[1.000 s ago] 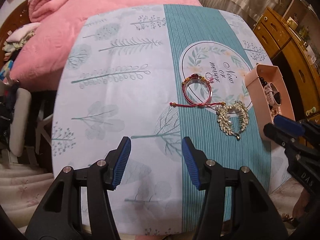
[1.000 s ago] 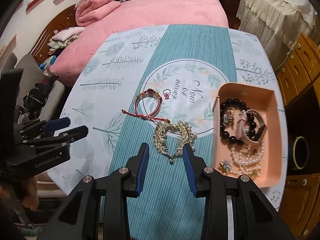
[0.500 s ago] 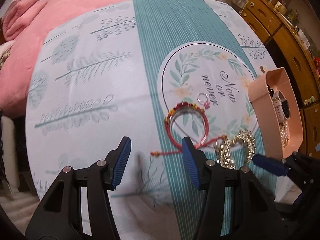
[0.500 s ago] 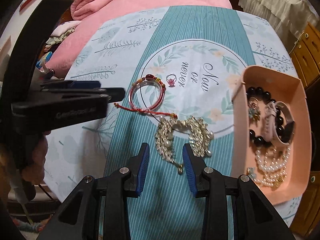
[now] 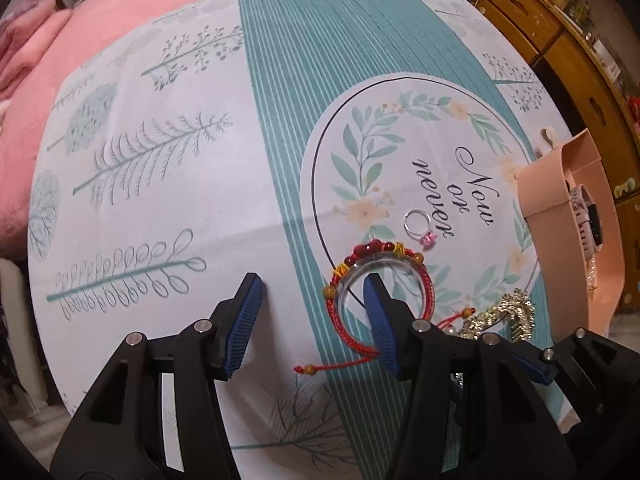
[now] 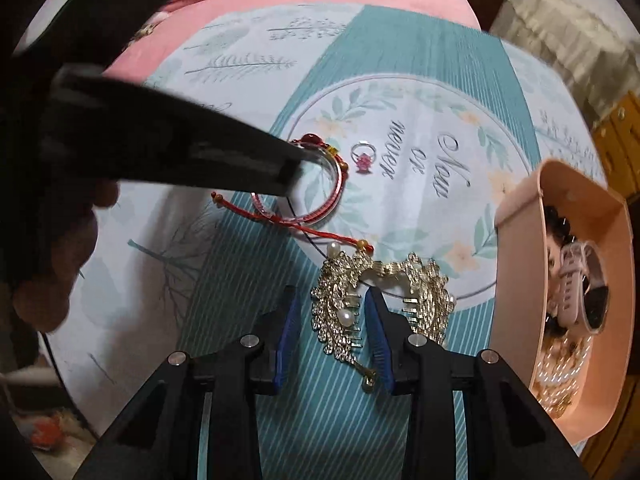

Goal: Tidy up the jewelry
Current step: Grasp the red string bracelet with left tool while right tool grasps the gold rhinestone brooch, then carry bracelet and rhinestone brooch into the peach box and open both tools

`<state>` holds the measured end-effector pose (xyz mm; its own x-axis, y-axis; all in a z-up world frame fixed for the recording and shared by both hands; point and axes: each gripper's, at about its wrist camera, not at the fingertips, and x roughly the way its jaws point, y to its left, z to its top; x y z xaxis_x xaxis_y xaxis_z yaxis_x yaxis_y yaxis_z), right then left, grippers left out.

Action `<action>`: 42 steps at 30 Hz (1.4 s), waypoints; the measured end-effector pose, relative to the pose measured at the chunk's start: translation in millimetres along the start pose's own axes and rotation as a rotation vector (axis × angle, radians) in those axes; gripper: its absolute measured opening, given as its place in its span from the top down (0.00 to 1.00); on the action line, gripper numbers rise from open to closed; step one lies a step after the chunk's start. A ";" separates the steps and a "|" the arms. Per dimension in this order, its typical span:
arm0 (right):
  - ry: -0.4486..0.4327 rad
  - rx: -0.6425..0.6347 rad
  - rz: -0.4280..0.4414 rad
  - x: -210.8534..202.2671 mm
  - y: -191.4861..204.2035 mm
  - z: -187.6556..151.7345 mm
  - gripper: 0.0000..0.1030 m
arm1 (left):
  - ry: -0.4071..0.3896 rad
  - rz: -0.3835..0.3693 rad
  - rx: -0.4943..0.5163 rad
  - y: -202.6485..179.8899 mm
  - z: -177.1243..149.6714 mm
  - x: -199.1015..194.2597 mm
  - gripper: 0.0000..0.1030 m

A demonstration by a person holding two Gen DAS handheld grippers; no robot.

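A red cord bracelet (image 5: pixel 374 247) with beads, laid around a clear bangle, rests on the printed tablecloth. My left gripper (image 5: pixel 314 320) is open and low over it: its right finger stands inside the loop, so the loop's left side lies between the pads. A gold, pearl-set hair comb (image 6: pixel 340 300) lies nearer the front. My right gripper (image 6: pixel 332 332) is open with the comb's left wing between its fingers. A small ring with a pink stone (image 5: pixel 418 226) sits just beyond the bracelet. A pink tray (image 6: pixel 520 208) at the right holds a pink watch (image 6: pixel 580 292), dark beads and pearls.
The tablecloth (image 5: pixel 280 120) covers a table that ends close in front of both grippers. A pink bed cover (image 5: pixel 120 20) lies behind it and wooden drawers (image 5: pixel 560 40) stand at the right. The left gripper's black finger (image 6: pixel 280 160) crosses the right wrist view.
Both grippers have come down close to the table. The left one moved right onto the bracelet, and the right one moved forward over the comb. Neither has changed its opening.
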<state>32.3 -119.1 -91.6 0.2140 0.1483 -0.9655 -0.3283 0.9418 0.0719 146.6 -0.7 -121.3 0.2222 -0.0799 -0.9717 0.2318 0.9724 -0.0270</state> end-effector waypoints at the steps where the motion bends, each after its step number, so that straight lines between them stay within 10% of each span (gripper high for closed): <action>1: -0.007 -0.020 -0.018 1.0 3.9 -0.5 0.69 | -0.003 0.007 0.009 -2.4 0.7 1.3 0.52; 9: -0.030 -0.020 -0.013 1.1 5.0 -4.7 0.77 | -0.030 0.003 0.065 -19.5 1.6 -0.1 0.91; 26: -0.130 0.088 0.111 -81.1 -23.8 -14.2 0.90 | -0.107 -0.015 0.039 -13.7 -20.1 -69.2 0.91; 42: -0.171 0.420 0.061 -127.4 -154.0 -61.9 0.90 | -0.208 -0.136 0.170 -121.7 9.4 -121.0 0.91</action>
<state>-1.3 -301.7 4.8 0.3667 0.2215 -0.9036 0.0488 0.9653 0.2565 100.5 -111.4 1.8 0.3633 -0.2673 -0.8925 0.4243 0.9003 -0.0970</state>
